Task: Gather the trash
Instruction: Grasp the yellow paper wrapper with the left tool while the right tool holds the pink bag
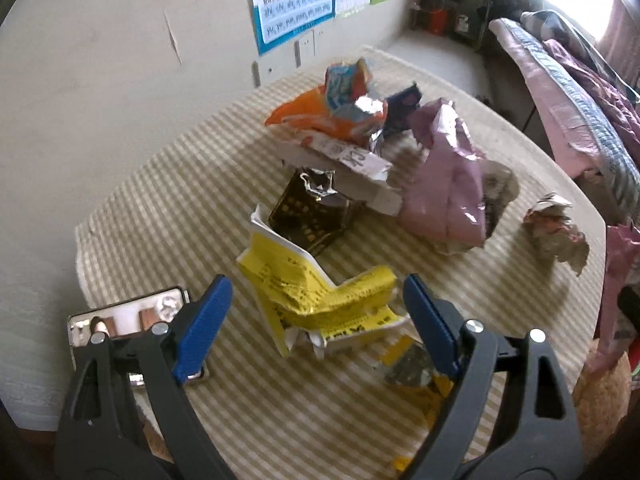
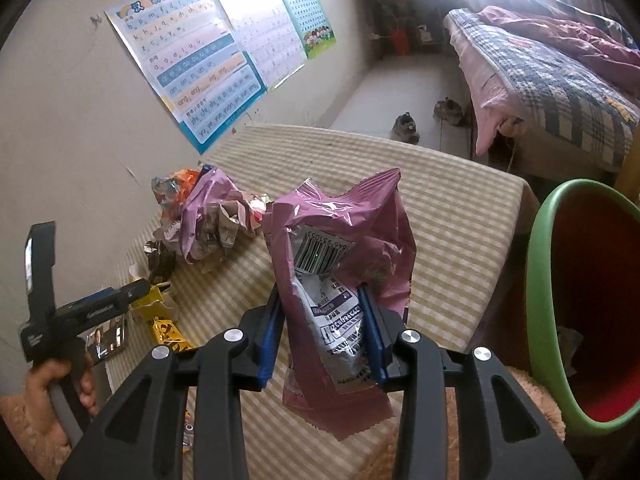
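Observation:
My left gripper (image 1: 316, 324) is open, its blue pads either side of a crumpled yellow wrapper (image 1: 316, 292) lying on the striped table (image 1: 200, 208). Behind it lie a dark gold-printed packet (image 1: 312, 216), a pink bag (image 1: 444, 192), an orange wrapper (image 1: 316, 116) and a crumpled paper ball (image 1: 556, 232). My right gripper (image 2: 322, 320) is shut on a pink snack bag (image 2: 340, 248) with a barcode label, held above the table (image 2: 460, 232). The red bin with a green rim (image 2: 540, 300) stands to its right. The left gripper (image 2: 100, 304) also shows at the left of the right wrist view.
A phone (image 1: 124, 320) lies on the table's near left corner. A gold foil scrap (image 1: 416, 372) lies by my left gripper's right finger. Wall with posters (image 2: 192, 68) is behind the table. A bed (image 2: 560, 80) and shoes (image 2: 406, 128) are beyond.

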